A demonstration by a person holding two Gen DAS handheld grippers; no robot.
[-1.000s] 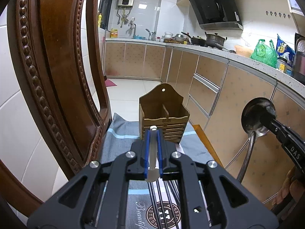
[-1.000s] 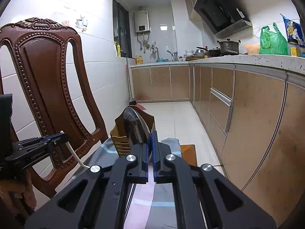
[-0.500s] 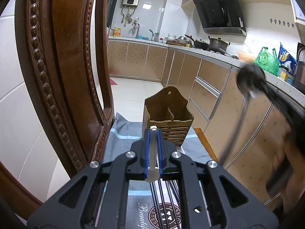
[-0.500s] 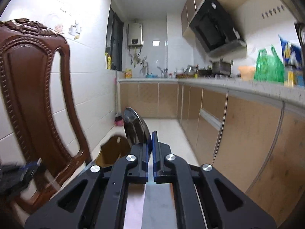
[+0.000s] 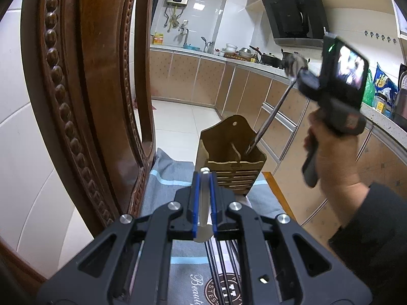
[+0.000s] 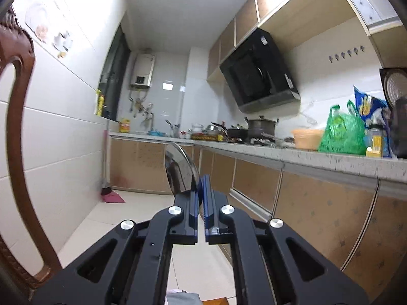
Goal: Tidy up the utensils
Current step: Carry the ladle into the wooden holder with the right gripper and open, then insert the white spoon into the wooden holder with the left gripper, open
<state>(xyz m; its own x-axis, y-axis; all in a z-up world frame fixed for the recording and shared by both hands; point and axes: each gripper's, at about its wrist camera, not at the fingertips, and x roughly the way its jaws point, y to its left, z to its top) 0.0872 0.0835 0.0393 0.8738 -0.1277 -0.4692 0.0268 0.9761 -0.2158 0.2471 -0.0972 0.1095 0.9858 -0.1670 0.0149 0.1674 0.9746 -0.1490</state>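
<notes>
A brown wooden utensil holder point(image 5: 230, 156) with two compartments stands on the grey cloth point(image 5: 168, 170). My left gripper point(image 5: 203, 178) is shut on a flat steel utensil handle point(image 5: 203, 203), just short of the holder. My right gripper point(image 6: 201, 185) is shut on a steel ladle; its bowl point(image 6: 179, 172) stands above the fingers. In the left wrist view the right gripper point(image 5: 305, 78) is raised up right of the holder, and the ladle's handle point(image 5: 269, 117) slants down with its tip in the holder's right compartment.
A carved wooden chair back point(image 5: 84, 89) rises close on the left. Several dark chopsticks point(image 5: 223, 267) lie on the cloth under my left gripper. Kitchen cabinets point(image 5: 285, 117) and a countertop point(image 6: 305, 152) with bags and pots run along the right.
My right gripper has risen and tilted upward, swinging the ladle so its handle tip now dips into the holder's right compartment. My left gripper has edged slightly toward the holder.
</notes>
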